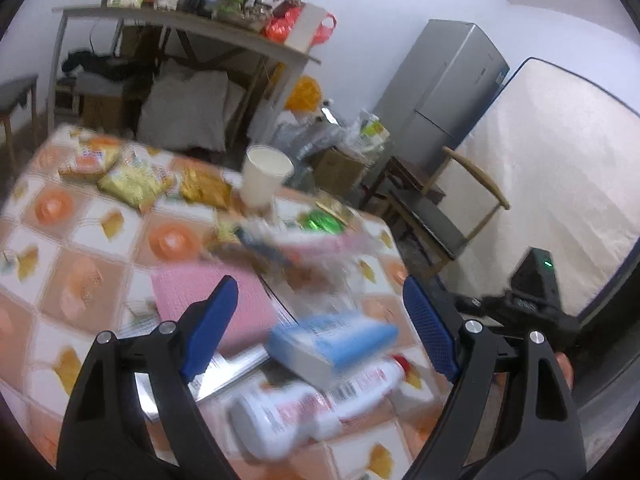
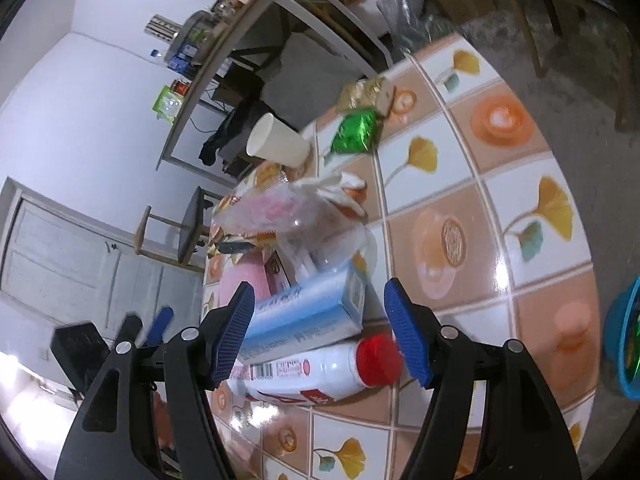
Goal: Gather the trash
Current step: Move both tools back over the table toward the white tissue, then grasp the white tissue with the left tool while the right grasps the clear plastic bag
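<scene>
White bottle (image 2: 316, 376), blue box (image 2: 304, 316), paper cup (image 2: 276, 142)

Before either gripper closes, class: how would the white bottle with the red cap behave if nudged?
The white bottle lies on its side, so it would probably roll. The blue box resting on it would likely slide off.

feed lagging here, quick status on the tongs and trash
Both tongs open, empty. White bottle lying under blue box. Box in the way.

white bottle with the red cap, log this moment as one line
white bottle: lying on table, under blue box | left hand-held gripper: open, empty | right hand-held gripper: open, empty
</scene>
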Motion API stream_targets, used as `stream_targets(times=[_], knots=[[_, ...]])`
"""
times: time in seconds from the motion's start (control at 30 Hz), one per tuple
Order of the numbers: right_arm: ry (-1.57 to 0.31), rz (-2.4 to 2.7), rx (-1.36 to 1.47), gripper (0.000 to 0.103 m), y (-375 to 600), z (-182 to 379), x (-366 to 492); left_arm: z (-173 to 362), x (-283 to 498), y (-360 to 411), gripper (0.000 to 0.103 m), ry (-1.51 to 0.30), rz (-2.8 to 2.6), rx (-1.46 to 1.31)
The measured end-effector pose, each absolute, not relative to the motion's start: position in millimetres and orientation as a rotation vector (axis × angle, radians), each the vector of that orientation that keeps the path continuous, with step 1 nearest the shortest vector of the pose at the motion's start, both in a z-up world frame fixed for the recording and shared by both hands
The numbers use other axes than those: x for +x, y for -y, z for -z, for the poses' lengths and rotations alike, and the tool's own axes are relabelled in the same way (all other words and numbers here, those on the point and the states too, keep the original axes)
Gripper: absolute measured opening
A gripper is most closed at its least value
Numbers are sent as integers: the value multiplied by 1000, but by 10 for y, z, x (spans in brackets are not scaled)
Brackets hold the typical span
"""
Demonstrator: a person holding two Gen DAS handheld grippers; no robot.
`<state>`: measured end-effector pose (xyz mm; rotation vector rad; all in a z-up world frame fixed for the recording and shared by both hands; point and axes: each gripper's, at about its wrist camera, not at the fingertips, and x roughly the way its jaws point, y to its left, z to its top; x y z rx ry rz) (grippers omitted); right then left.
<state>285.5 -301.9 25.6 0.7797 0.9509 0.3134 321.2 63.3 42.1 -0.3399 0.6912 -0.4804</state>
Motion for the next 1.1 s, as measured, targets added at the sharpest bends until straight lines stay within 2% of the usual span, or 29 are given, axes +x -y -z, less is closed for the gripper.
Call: stream_targets(times=[0.13,0.2,0.33,0.5,0.67,0.93,1.1], knots=[[-942,-331,761,66,3019,-278,2899,-518,3515,-714,80,-704,453,-357],[-944,-333,752,66,3032,-275,2928,-527,3723,-745,74,-743,463,-389],[-937,-331,735,66,3087,-291,3013,-470,4380,-765,69,-908,466,-441],[-927,-332,728,66,3138,-286,3132,-148,5243,-566,69,-1212,474,-404],[-928,-397,774,66,3155,-258,3267,224,5645,-334,69,-1398,478,-328],[-943,-543,1012,66,3094,-221,3552,609,5840,-170,50,-1543,470,-291],[-984,-543,1094,62,2995,-115,3735,707,5826,-115,33,-1574,491,-289]])
